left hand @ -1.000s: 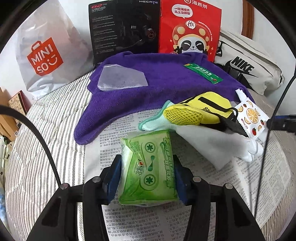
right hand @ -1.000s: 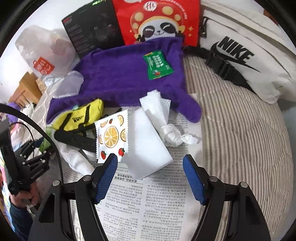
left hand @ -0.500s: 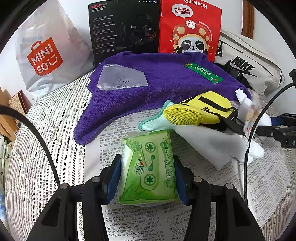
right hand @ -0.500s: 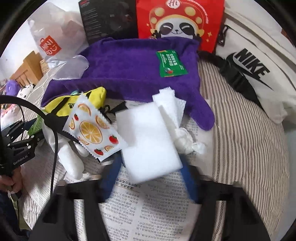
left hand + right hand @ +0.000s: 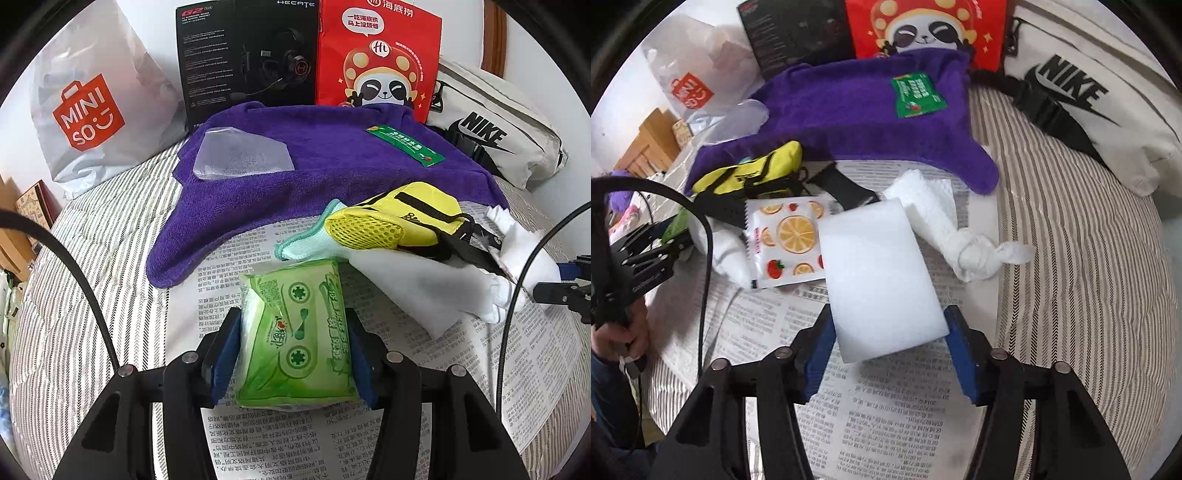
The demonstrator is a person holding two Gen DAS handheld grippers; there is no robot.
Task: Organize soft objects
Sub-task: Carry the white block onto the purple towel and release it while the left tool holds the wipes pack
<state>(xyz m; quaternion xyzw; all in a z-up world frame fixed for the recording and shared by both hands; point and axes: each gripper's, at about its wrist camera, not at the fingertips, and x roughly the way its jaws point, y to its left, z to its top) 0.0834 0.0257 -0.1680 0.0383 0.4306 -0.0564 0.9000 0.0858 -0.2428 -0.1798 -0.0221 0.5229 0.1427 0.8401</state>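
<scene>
My left gripper (image 5: 293, 354) pinches a green tissue pack (image 5: 293, 332) between its blue pads, both pads pressed against the pack's sides, over the newspaper (image 5: 229, 266) spread on the striped bed (image 5: 92, 258). My right gripper (image 5: 888, 332) has a white sponge block (image 5: 879, 277) between its fingers; the near end of the block sits between the blue pads, the left pad touching its edge, though I cannot tell whether the right pad presses it.

Just left of the sponge lies an orange-print sachet (image 5: 786, 240), partly tucked under it. To the right of the block is a knotted white tissue (image 5: 964, 243). Farther left, a yellow pouch (image 5: 753, 170) with black straps rests at the edge of the purple towel (image 5: 849, 122), and a green packet (image 5: 916, 94) lies on that towel. At the far end stand a red panda bag (image 5: 380, 59), a black headset box (image 5: 247, 55), and a Miniso bag (image 5: 96, 110); a white Nike bag (image 5: 1089, 103) sits far right.
</scene>
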